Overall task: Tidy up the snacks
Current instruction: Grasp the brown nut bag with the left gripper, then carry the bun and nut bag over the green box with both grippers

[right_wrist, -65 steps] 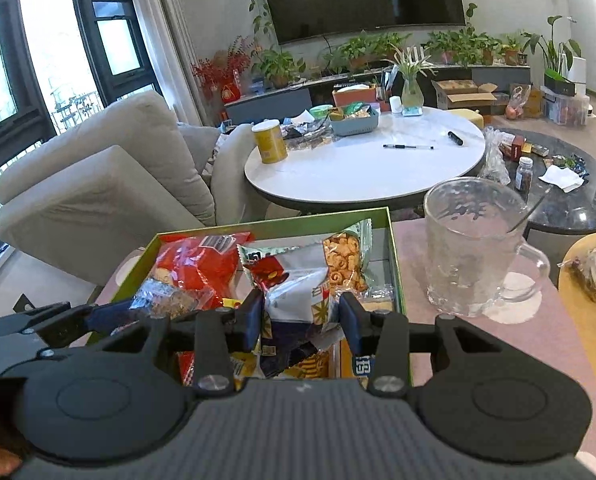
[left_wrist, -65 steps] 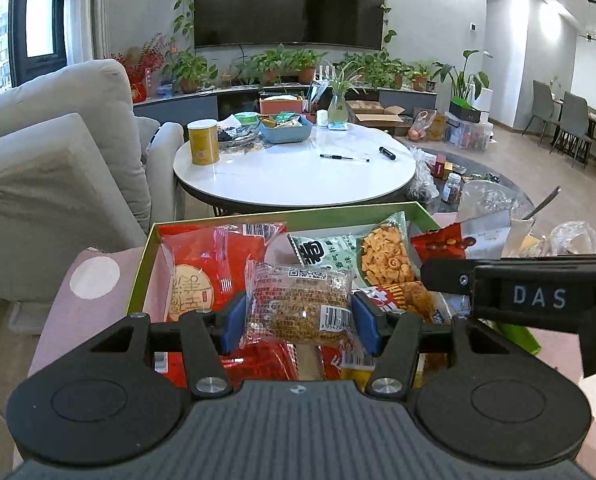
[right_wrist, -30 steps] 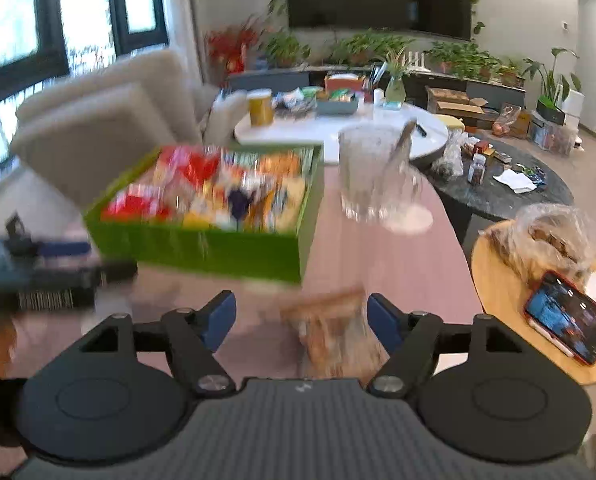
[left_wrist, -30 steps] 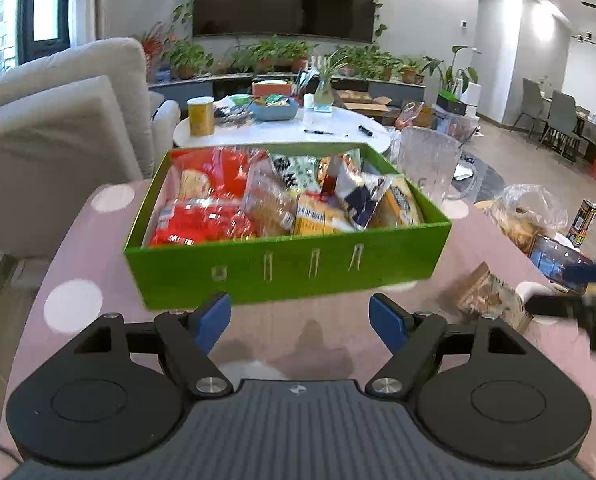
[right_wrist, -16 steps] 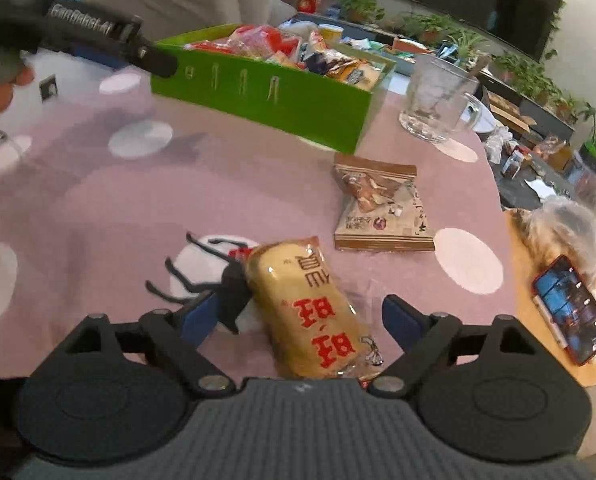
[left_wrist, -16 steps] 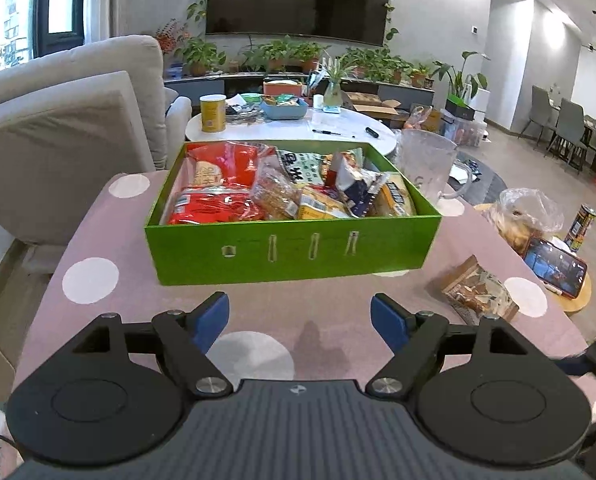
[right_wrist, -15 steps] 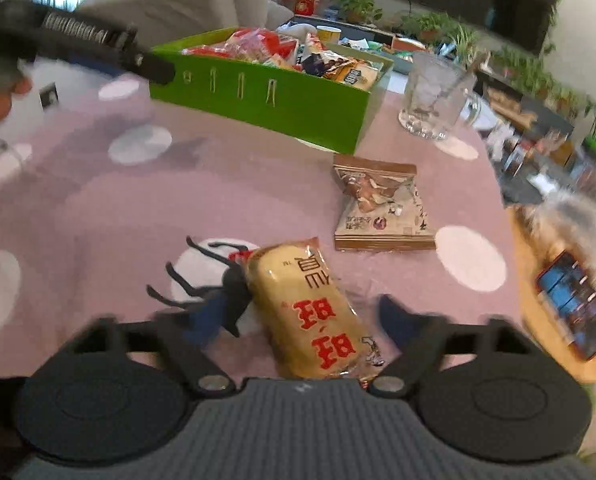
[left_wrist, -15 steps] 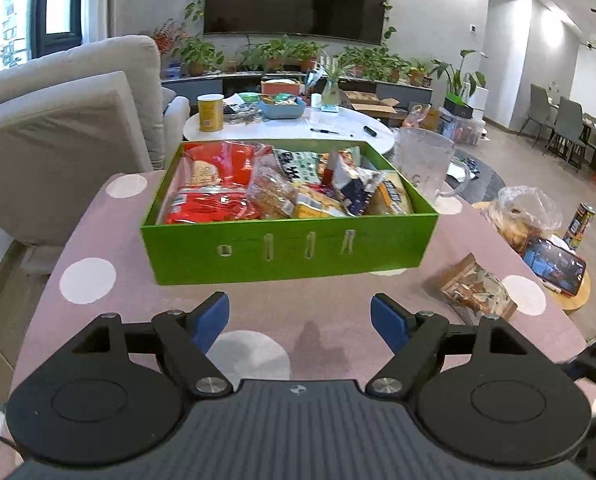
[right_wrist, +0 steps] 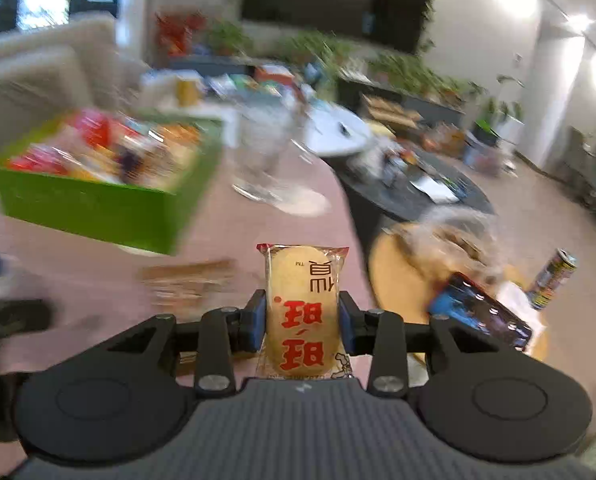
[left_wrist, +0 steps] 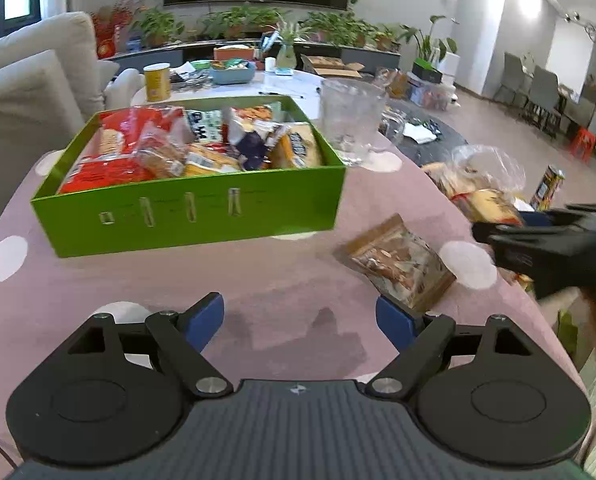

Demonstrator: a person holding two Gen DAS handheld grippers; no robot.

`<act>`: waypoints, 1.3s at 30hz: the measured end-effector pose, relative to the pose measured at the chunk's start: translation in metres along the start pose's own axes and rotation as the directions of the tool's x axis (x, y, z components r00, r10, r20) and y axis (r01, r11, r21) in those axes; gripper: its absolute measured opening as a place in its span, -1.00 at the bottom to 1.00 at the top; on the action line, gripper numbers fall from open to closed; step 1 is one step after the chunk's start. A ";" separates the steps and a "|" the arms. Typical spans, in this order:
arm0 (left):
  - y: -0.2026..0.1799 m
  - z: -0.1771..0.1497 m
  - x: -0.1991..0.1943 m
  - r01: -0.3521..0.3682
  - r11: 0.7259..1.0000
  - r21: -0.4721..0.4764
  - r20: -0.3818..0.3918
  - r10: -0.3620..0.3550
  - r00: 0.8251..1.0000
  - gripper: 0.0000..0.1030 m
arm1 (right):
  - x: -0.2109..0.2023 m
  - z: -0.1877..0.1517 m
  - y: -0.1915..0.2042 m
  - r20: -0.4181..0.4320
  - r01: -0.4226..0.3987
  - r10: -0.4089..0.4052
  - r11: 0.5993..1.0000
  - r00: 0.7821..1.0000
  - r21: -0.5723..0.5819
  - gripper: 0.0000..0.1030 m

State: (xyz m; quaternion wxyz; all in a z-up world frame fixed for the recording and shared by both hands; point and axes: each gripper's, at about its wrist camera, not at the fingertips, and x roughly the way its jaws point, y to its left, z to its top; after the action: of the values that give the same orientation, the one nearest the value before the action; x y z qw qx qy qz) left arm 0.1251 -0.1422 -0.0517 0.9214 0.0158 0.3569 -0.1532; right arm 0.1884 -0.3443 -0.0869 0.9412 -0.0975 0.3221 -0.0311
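A green box (left_wrist: 186,216) full of snack packets stands on the pink dotted tablecloth. A brown snack pack (left_wrist: 402,268) lies on the cloth to its right, just ahead of my left gripper's right finger. My left gripper (left_wrist: 300,320) hangs over the cloth, its jaws opening with nothing between them. In the right wrist view my right gripper (right_wrist: 302,320) is closing, and its blue pads press the sides of a yellow snack pack (right_wrist: 302,304) with red characters, held above the table. That view is blurred; the green box (right_wrist: 90,204) and the brown pack (right_wrist: 190,280) lie to the left.
A glass mug (left_wrist: 352,120) stands right of the box. On a round wooden side table at the right are a plastic bag of food (left_wrist: 482,176), a phone (right_wrist: 478,312) and a can (right_wrist: 554,276). A sofa is at the left and a white round table behind.
My right gripper has shut on the yellow pack, which lay on the cloth before, and has lifted it. My left gripper has spread wider and moved right, nearer the brown pack.
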 end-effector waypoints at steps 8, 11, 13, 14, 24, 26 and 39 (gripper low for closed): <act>0.009 0.003 0.009 -0.043 0.999 -0.028 -0.023 0.042 0.999 0.58 | 0.024 -0.015 0.013 -0.069 -0.136 0.133 0.990 0.989 -0.029 0.13; 0.014 0.006 0.007 -0.050 0.998 -0.048 -0.013 0.050 0.999 0.61 | 0.005 -0.021 0.026 -0.052 -0.321 0.318 0.946 0.947 -0.048 0.13; 0.014 0.008 0.008 -0.049 0.998 -0.049 -0.010 0.049 0.999 0.64 | -0.007 -0.021 0.024 -0.004 -0.368 0.368 0.930 0.930 -0.012 0.13; 0.012 0.009 0.009 -0.050 0.998 -0.044 -0.011 0.049 0.999 0.65 | -0.008 -0.019 0.021 0.009 -0.339 0.339 0.941 0.941 0.019 0.13; -0.021 0.014 0.042 -0.018 0.997 -0.069 -0.113 0.010 0.994 0.64 | -0.004 -0.023 -0.001 0.013 -0.237 0.238 0.959 0.971 0.154 0.13; -0.025 0.017 0.050 -0.040 0.996 -0.079 -0.133 0.029 0.991 0.64 | -0.002 -0.023 -0.004 0.014 -0.223 0.224 0.959 0.974 0.172 0.13; -0.025 0.008 0.049 -0.040 0.999 -0.002 -0.125 0.039 0.991 0.10 | -0.011 -0.025 -0.009 0.037 -0.244 0.241 0.949 0.970 0.199 0.13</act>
State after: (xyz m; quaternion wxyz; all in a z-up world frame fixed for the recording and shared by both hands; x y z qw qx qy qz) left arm 0.1575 -0.1801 -0.0766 0.9001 0.0304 0.4139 -0.1327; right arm 0.1639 -0.3554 -0.0979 0.9449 0.0387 0.3208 0.0526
